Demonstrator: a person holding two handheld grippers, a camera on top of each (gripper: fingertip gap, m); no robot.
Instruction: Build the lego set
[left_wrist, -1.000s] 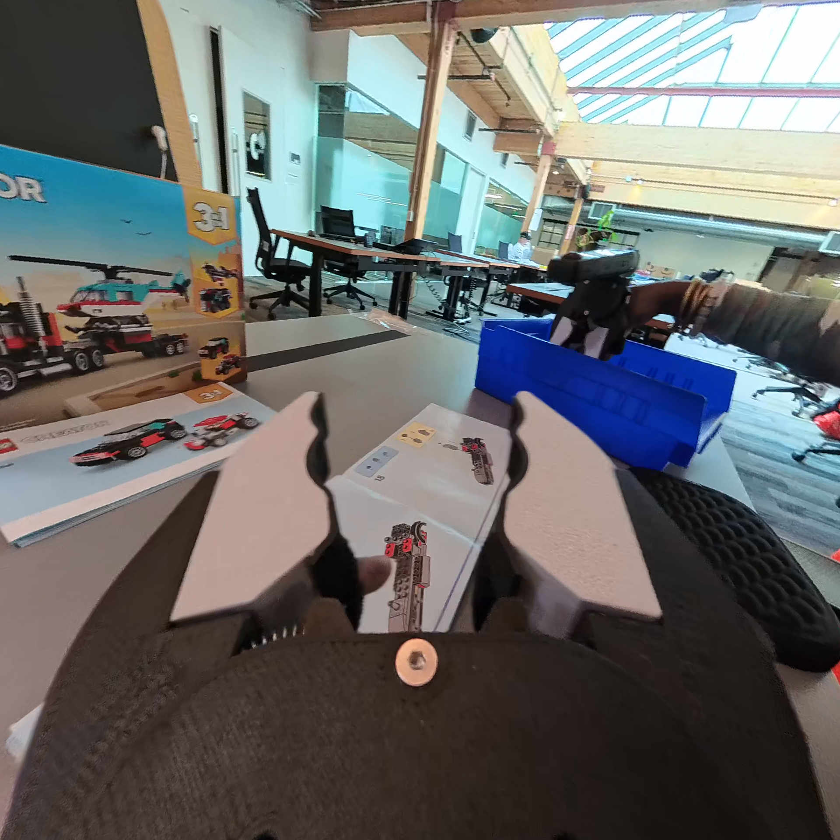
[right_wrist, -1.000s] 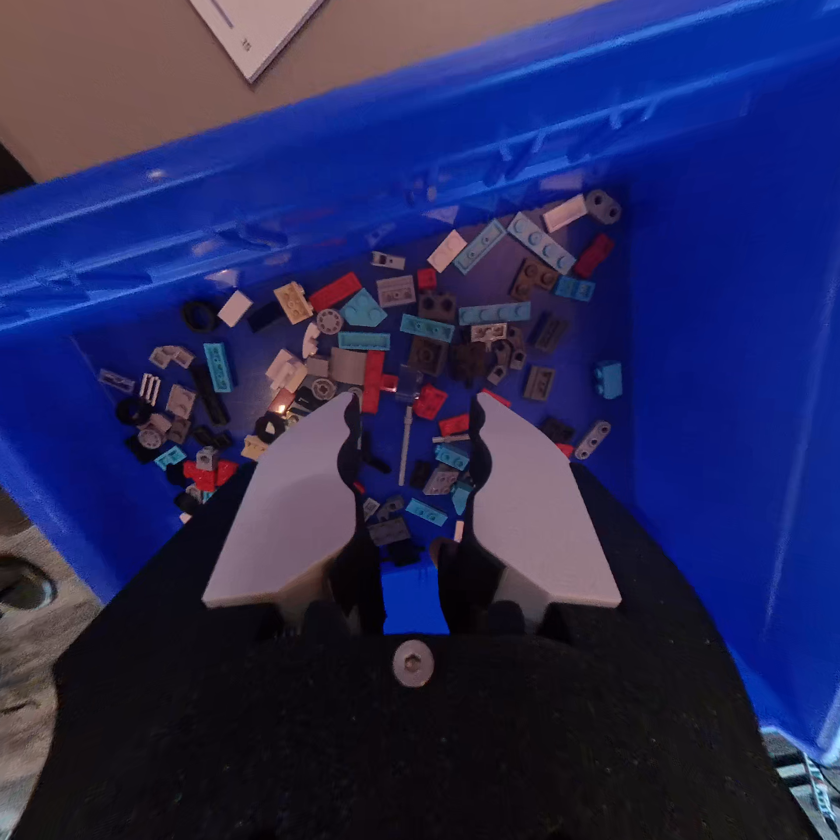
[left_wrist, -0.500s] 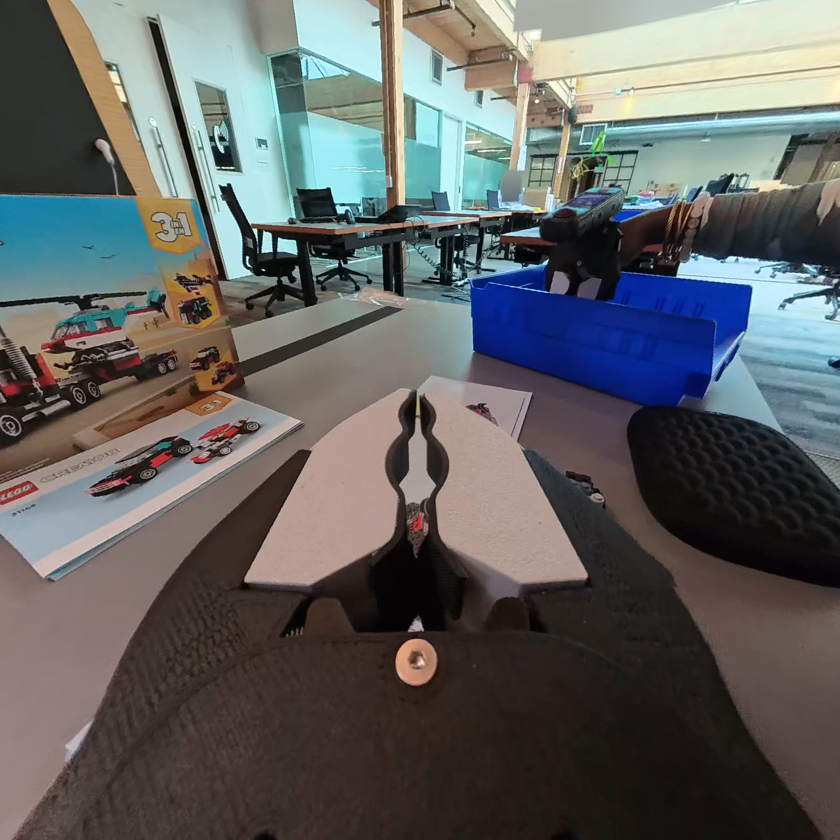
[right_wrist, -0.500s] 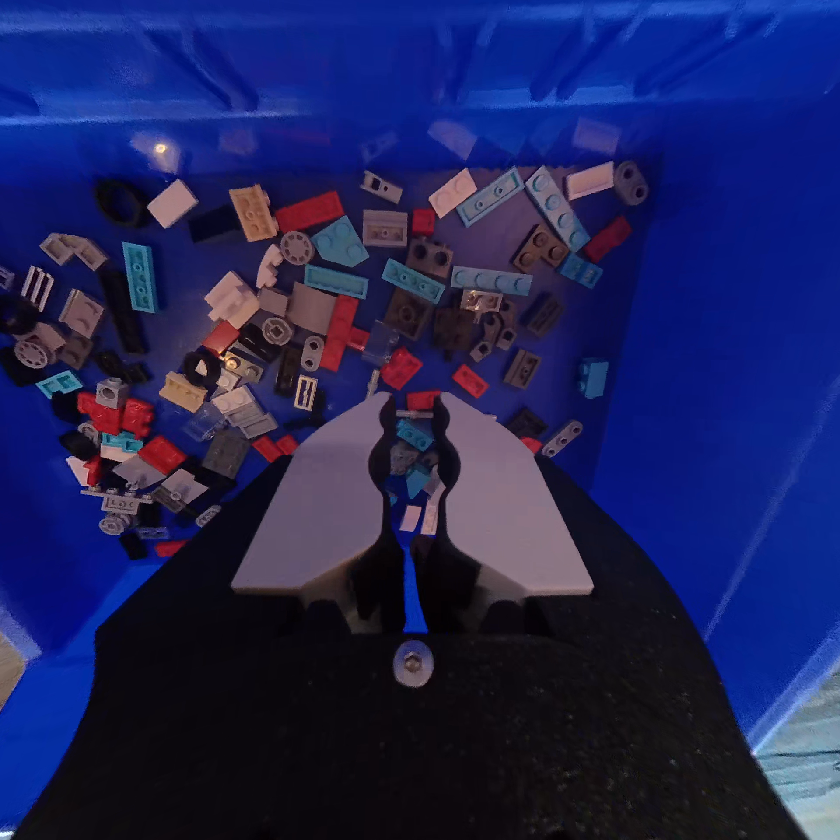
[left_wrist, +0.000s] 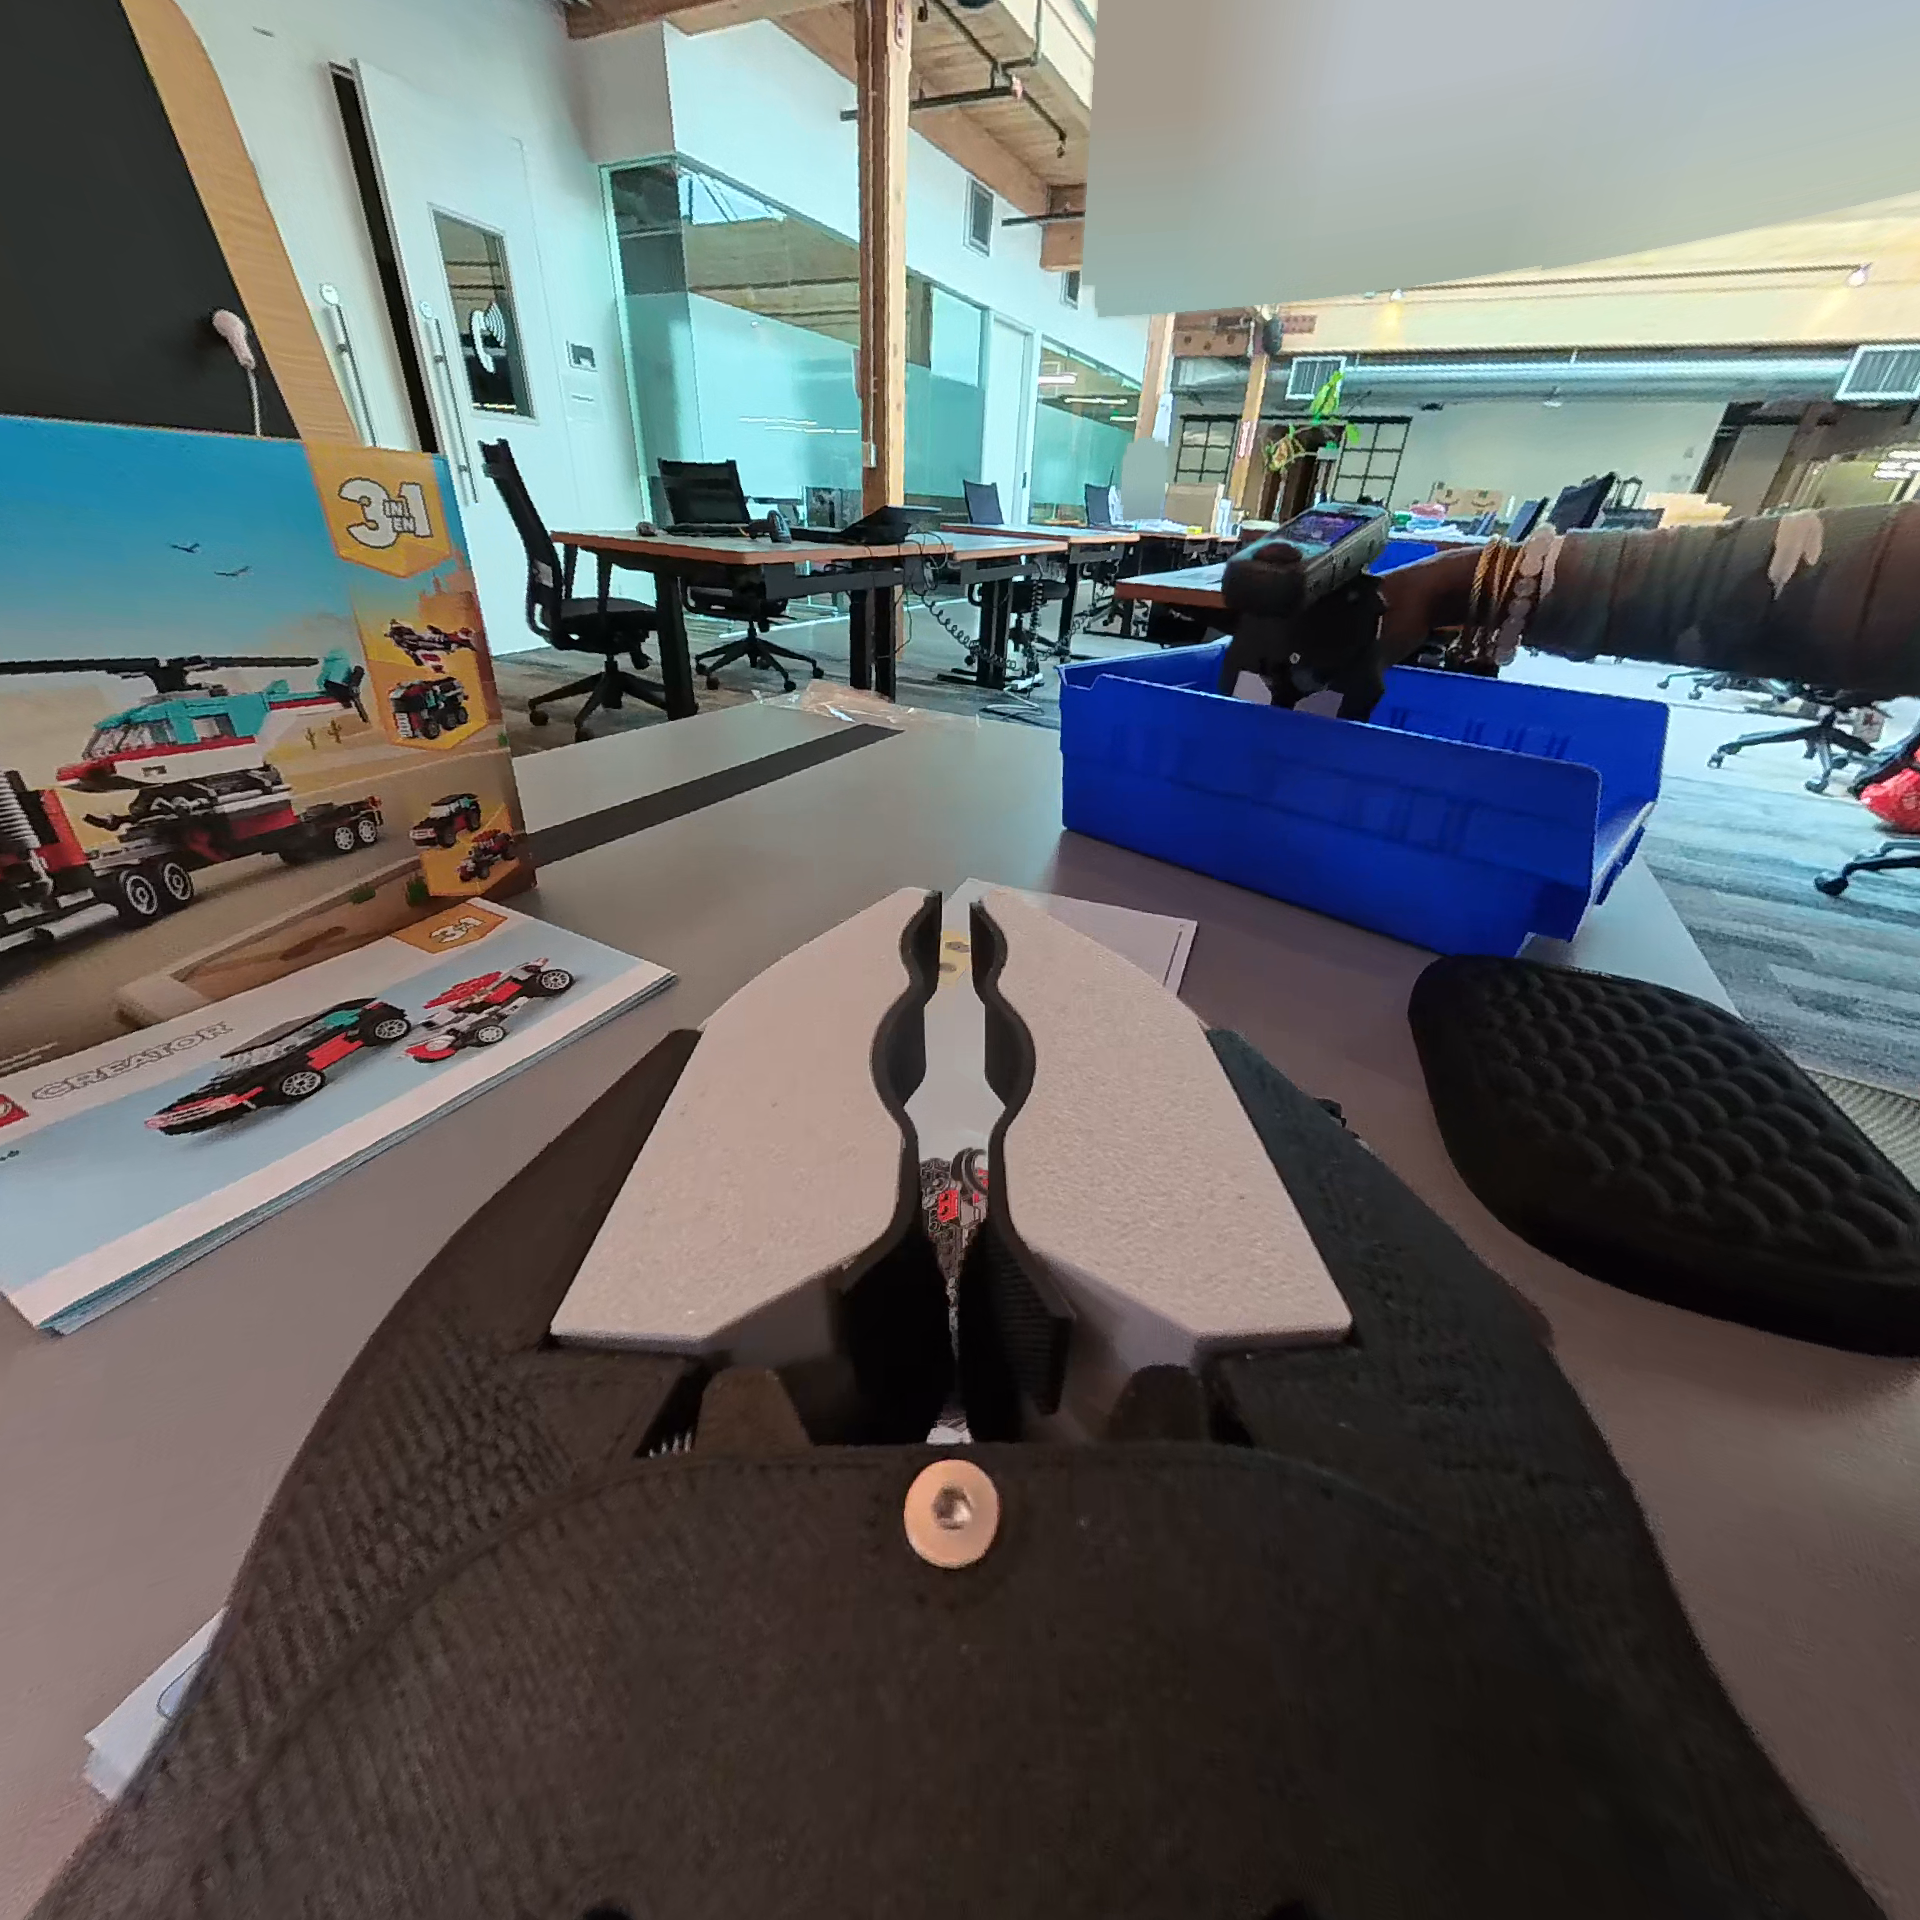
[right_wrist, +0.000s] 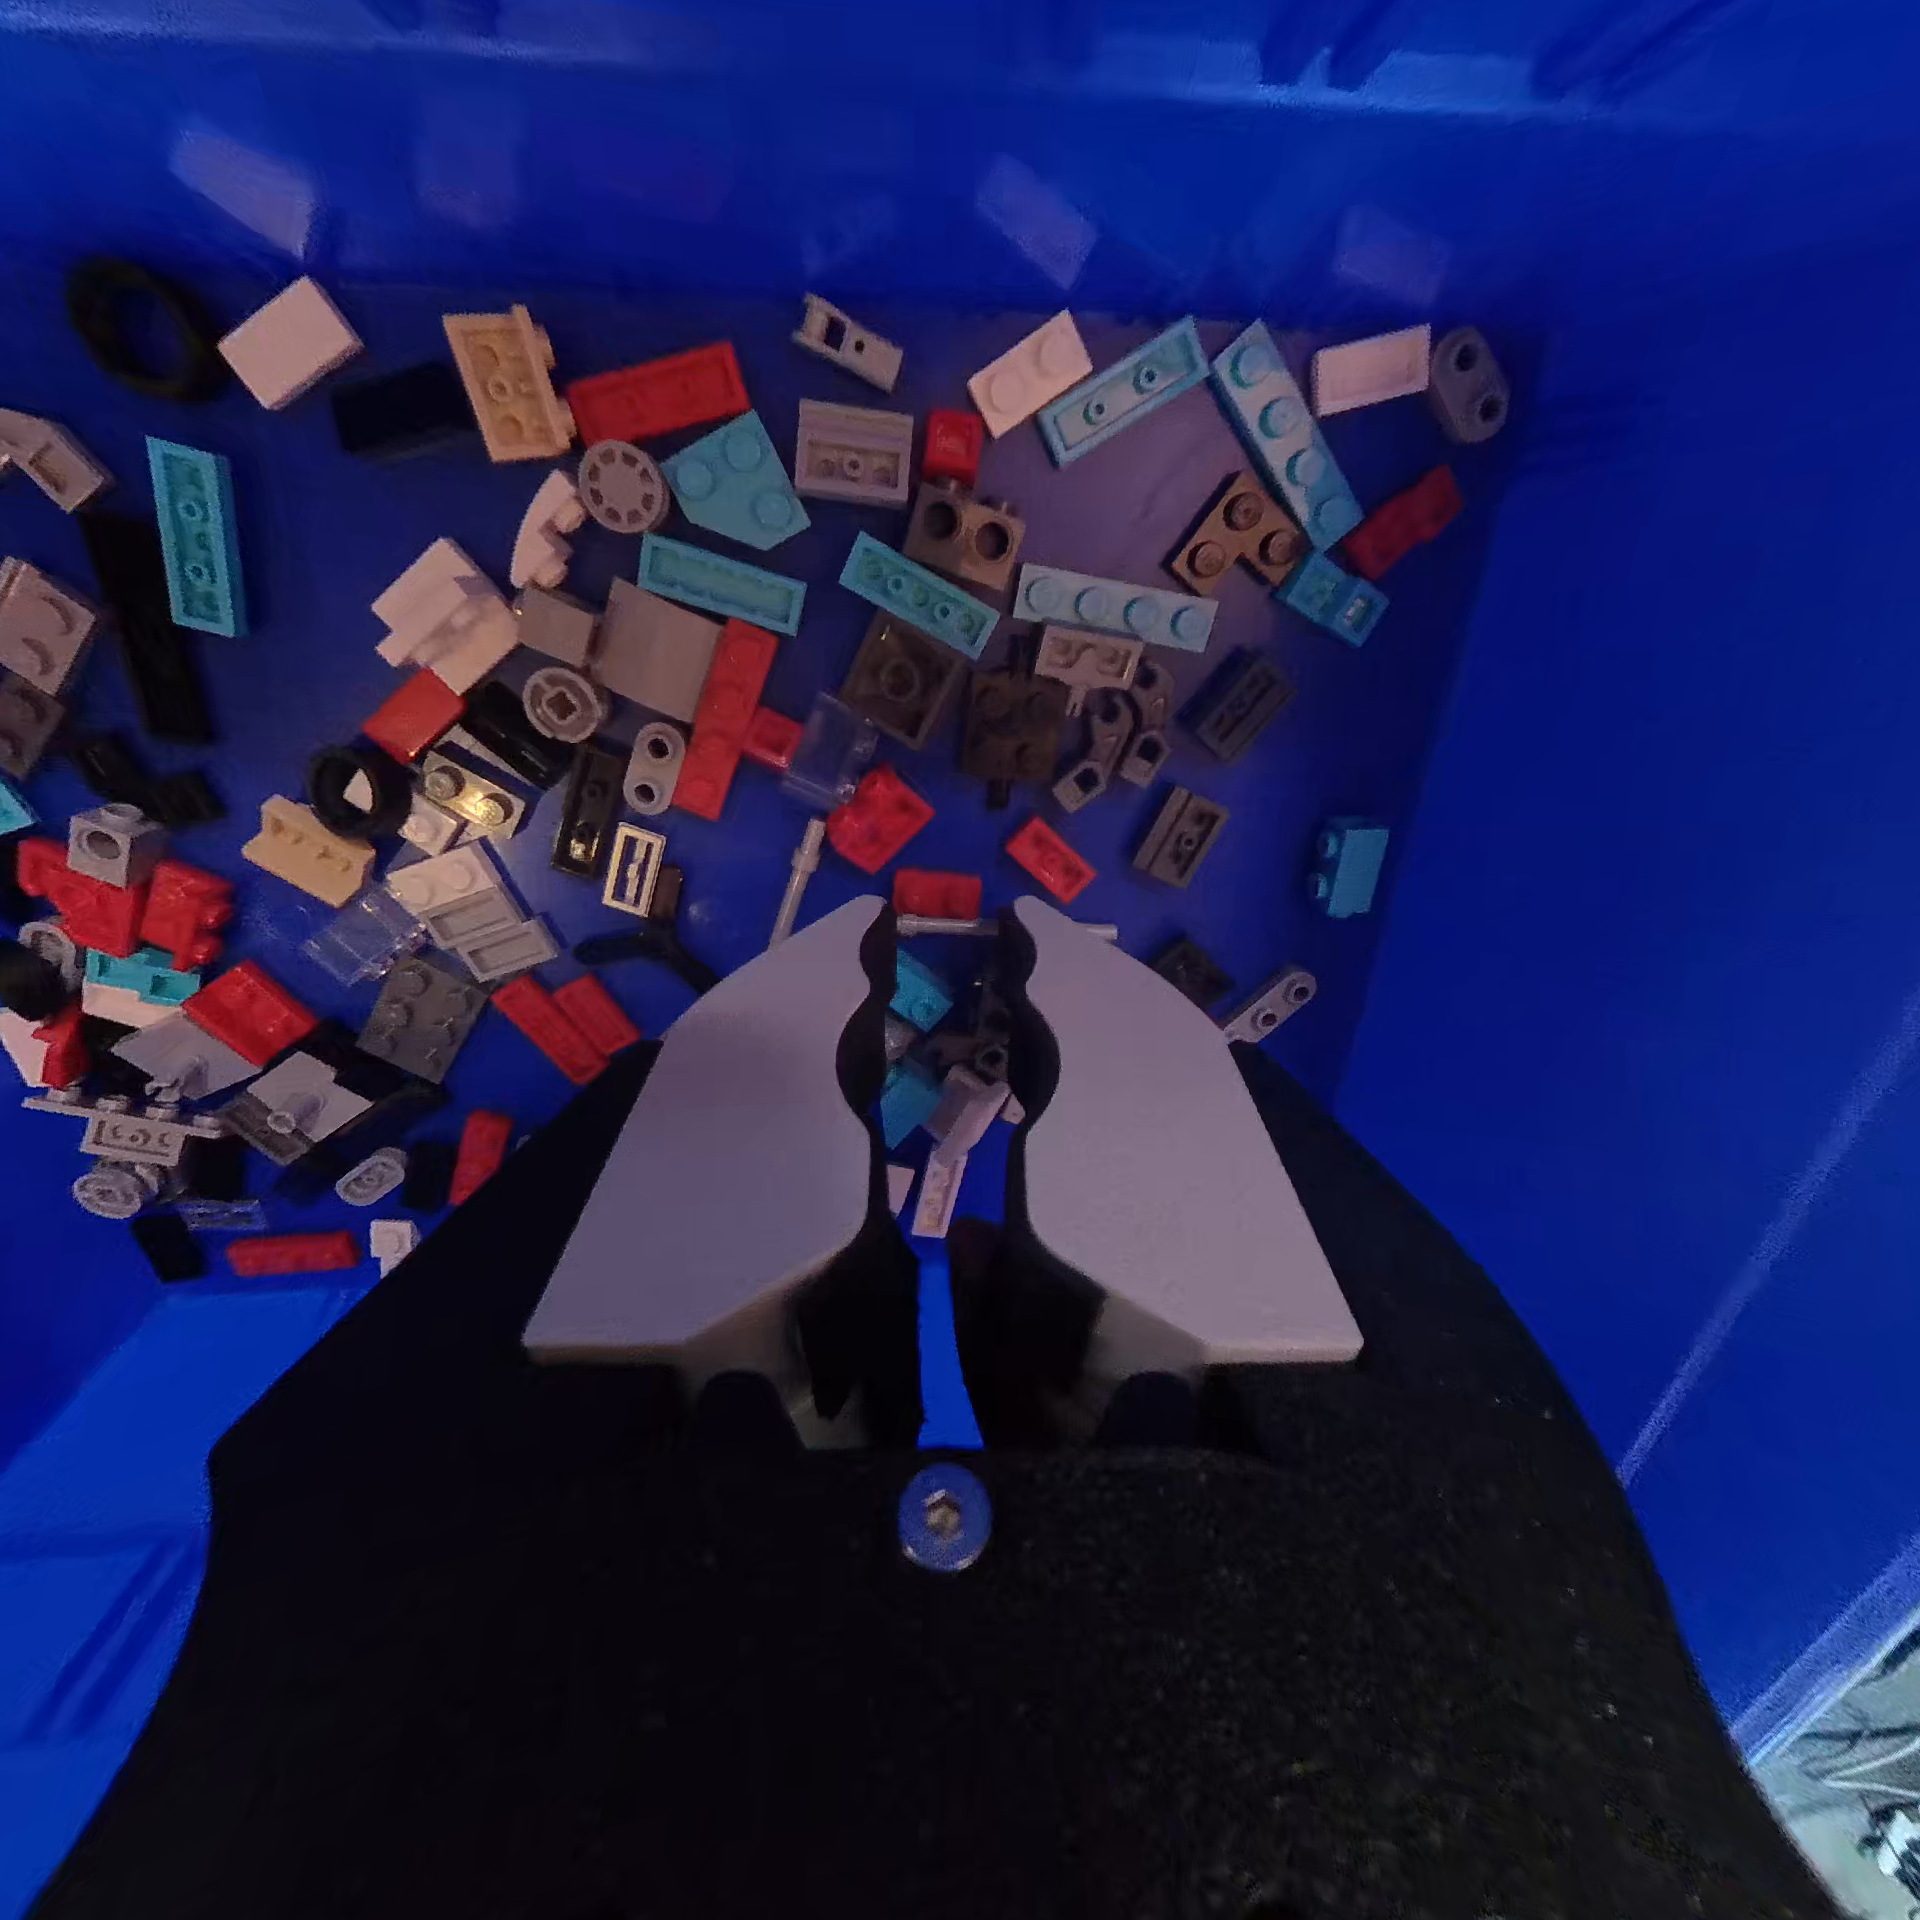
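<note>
Lego pieces (right_wrist: 727, 665) just beyond right gripper (right_wrist: 943, 914) fingertips.

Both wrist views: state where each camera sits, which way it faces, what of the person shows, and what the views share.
Left wrist view: sits on the left gripper, low over the grey table, facing along it past the booklet and box into the office; the person's sleeved arm shows.
Right wrist view: sits on the right gripper, facing down at loose bricks; no body part shows.
Shared: the blue bin and the right gripper.
</note>
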